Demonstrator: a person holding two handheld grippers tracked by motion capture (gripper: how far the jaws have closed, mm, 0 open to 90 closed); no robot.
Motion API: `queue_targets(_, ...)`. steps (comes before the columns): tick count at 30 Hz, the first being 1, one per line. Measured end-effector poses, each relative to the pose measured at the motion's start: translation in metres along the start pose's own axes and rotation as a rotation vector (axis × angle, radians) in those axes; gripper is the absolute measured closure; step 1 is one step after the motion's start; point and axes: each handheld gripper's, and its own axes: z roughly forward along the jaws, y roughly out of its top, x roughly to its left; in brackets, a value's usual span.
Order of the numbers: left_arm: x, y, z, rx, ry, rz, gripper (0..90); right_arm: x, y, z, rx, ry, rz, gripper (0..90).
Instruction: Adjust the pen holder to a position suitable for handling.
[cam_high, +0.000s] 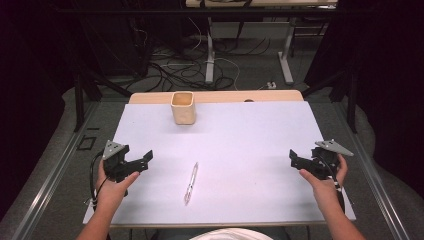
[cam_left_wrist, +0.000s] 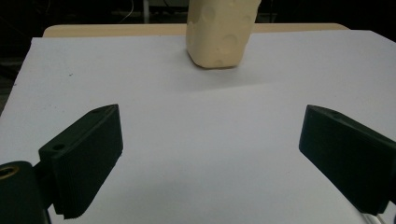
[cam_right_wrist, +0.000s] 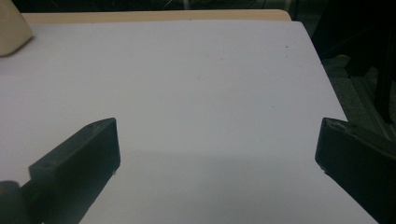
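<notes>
High view: the white desk (cam_high: 250, 130) carries a cream cup (cam_high: 182, 107) near its far edge and a pen (cam_high: 191, 183) lying near the front, about midway between the hands. The pen's long axis runs roughly front to back, tilted slightly right at the far end. The left claw (cam_high: 141, 162) sits just left of the pen and looks nearer to it than the right claw (cam_high: 296, 161), which is well apart. Both claws are spread wide, holding nothing. I judge the left one better placed, closing across the pen's barrel.
</notes>
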Motion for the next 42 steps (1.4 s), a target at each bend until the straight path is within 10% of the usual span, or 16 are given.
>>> queue_targets(26, -0.035, 0.039, 0.025, -0.019, -0.007, 0.064, 22.5, 0.01, 0.001, 0.005, 0.003, 0.024, -0.044, 2.5)
queue_targets(42, -0.051, 0.084, 0.055, -0.013, 0.001, 0.013, 28.9, 0.014, 0.001, 0.0, -0.019, 0.027, -0.083, 4.2)
